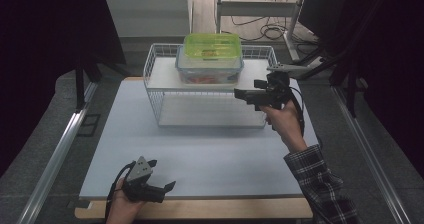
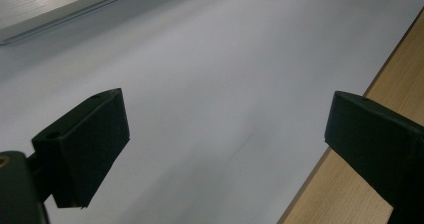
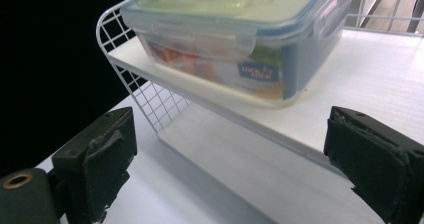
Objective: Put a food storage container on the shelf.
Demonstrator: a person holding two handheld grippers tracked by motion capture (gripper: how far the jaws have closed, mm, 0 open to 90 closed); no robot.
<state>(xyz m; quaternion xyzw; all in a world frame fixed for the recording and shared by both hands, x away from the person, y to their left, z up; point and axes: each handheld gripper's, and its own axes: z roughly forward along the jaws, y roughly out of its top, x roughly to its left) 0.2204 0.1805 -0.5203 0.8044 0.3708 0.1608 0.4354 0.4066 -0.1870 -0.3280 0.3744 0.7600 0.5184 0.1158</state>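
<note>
Two grippers work over a white table (image 1: 210,154) whose wooden edge (image 2: 395,84) shows along the near side. Toward the far side of the table stands a white wire rack (image 1: 155,91) with a flat white shelf (image 1: 165,76) across its top and open space beneath. On that shelf sits a clear plastic container (image 1: 210,69) with a blue-trimmed latching lid, and a green-lidded container (image 1: 212,45) is stacked on top of it. In the right gripper view the clear container (image 3: 225,59) shows coloured contents and a small label on its side, resting near the shelf's front corner (image 3: 280,114). The right gripper (image 1: 250,95), held in a hand with a plaid sleeve (image 1: 320,184), hangs at the rack's right front, level with the shelf edge, its jaws spread wide and empty, with the clear container just beyond and above them. The left gripper (image 1: 160,176) rests low at the table's near edge, well apart from the rack, jaws likewise spread with nothing between them.
</note>
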